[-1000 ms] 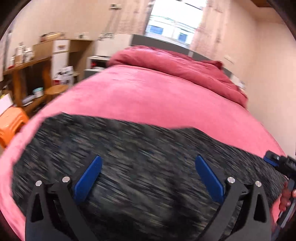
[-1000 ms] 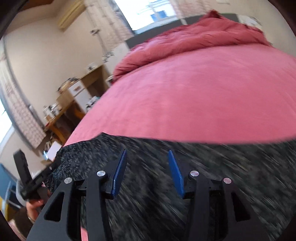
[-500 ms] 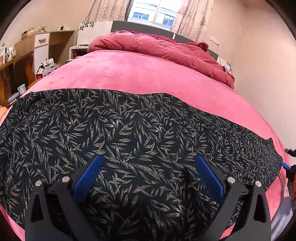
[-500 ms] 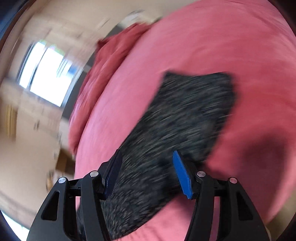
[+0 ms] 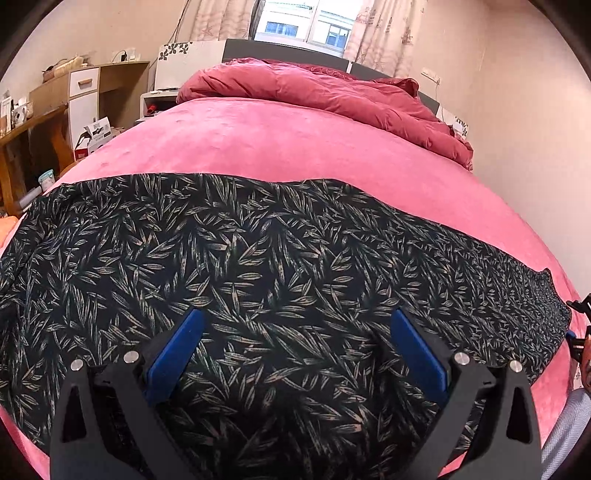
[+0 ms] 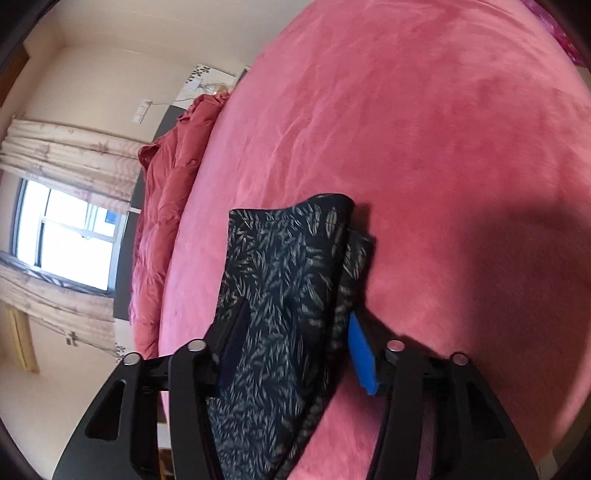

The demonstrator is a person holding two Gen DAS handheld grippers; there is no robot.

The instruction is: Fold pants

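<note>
From my left wrist camera the pink bed point(image 5: 303, 147) fills nearly everything, its plush cover running back to a crumpled dark red duvet point(image 5: 332, 98) heaped against the headboard under the curtained window point(image 5: 306, 31). Across the near end of the bed lie the pants point(image 5: 258, 258), black with a pale leaf print, spread flat in a wide band from the left edge of the mattress to the right edge. My left gripper point(image 5: 295, 354) sits directly above that cloth with its blue-padded fingers point(image 5: 173, 350) spread wide and nothing pinched between them; the fabric simply passes beneath the gap. At the far right of this view I can just make out a sliver of the other tool by the end of the pants (too little of it to read anything there). The right wrist camera is rolled sideways, so the window point(image 6: 70, 236) stands on the left. Here one narrow end of the pants point(image 6: 284, 280) reaches up between the fingers of my right gripper point(image 6: 295, 343), which are parted and straddling it: the left finger point(image 6: 231, 339) lies against the top of the cloth, while the blue right pad point(image 6: 362, 354) sits just beside the doubled edge, and I see no clamping. A wooden desk point(image 5: 48, 122) with drawers stands left of the bed.
</note>
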